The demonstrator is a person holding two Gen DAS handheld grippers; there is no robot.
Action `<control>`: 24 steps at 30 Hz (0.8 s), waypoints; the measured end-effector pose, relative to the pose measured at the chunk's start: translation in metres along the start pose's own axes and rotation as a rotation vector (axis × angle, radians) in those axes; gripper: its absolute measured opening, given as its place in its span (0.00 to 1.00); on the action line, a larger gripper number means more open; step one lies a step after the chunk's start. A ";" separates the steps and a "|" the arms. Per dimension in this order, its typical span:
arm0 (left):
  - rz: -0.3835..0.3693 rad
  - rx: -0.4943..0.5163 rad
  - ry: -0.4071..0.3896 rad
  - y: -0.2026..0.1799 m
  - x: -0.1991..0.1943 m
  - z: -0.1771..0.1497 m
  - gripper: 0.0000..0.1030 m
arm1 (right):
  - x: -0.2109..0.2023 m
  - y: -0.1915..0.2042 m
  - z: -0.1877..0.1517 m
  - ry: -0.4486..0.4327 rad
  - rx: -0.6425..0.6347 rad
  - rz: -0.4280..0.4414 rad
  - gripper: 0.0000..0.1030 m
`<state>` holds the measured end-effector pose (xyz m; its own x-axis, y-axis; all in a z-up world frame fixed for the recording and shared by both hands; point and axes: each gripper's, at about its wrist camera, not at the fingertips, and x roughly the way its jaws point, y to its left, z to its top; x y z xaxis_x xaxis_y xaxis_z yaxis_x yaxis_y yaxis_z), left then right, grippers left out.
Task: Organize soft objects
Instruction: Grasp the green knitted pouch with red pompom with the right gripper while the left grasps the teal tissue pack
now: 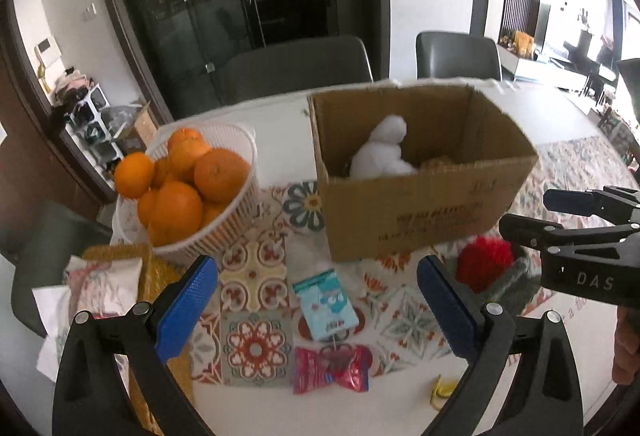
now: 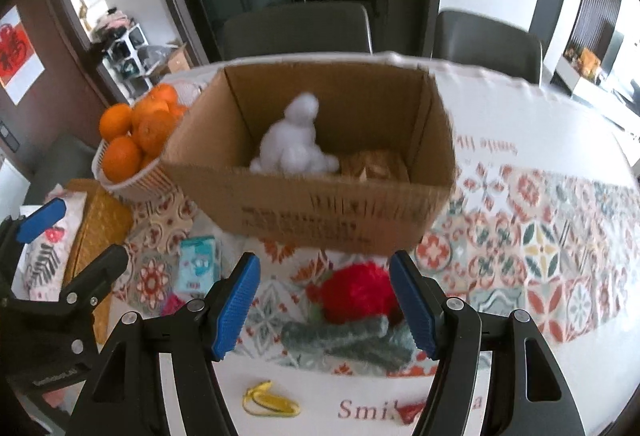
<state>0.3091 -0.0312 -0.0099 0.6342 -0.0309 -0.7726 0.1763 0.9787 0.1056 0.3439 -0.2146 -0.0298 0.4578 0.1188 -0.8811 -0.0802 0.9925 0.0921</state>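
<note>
The right gripper [image 2: 326,304] is hanging with its blue fingers [image 2: 236,306] spread wide and holding nothing, framing the red fluffy toy [image 2: 358,296] that is lying on the patterned cloth [image 2: 540,232] just in front of the cardboard box [image 2: 320,212]. A grey-green knitted piece [image 2: 348,340] is lying against the toy on its near side. The left gripper [image 1: 316,310] is also standing wide and empty, over a pale blue packet [image 1: 325,303] and a red wrapper [image 1: 331,368] nearer the counter's front edge.

The job is looking partly done: a white plush [image 2: 294,140] is already sitting inside the box beside something tan, while the red toy and the knitted piece are waiting outside. Those look like the next pickups, by my judgement.

The tan item is mostly hidden by the box wall and blurred, so I cannot tell what it is. The basket of oranges [image 1: 188,188] is sitting towards the counter's left edge, and the box print is too smeared to read.
</note>
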 end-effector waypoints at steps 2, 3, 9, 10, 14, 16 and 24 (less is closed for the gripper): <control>0.000 -0.002 0.023 0.000 0.005 -0.007 0.99 | 0.008 -0.001 -0.004 0.025 -0.002 -0.013 0.66; 0.000 -0.004 0.040 -0.001 0.008 -0.011 0.99 | 0.010 0.000 -0.005 0.035 -0.005 -0.013 0.66; -0.007 -0.006 0.134 0.001 0.033 -0.023 0.99 | 0.037 -0.001 -0.013 0.099 -0.009 -0.053 0.66; -0.013 -0.008 0.147 0.002 0.038 -0.024 0.99 | 0.041 -0.001 -0.014 0.107 -0.006 -0.054 0.66; -0.027 -0.020 0.219 0.004 0.060 -0.031 0.99 | 0.058 -0.002 -0.016 0.141 -0.002 -0.062 0.66; -0.026 -0.030 0.254 0.003 0.072 -0.034 0.99 | 0.066 -0.005 -0.017 0.160 0.001 -0.069 0.66; -0.032 -0.059 0.315 0.000 0.099 -0.038 0.98 | 0.093 -0.013 -0.018 0.221 0.027 -0.071 0.66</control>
<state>0.3434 -0.0268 -0.1105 0.3635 -0.0068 -0.9316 0.1431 0.9885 0.0487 0.3717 -0.2170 -0.1210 0.2566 0.0423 -0.9656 -0.0296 0.9989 0.0359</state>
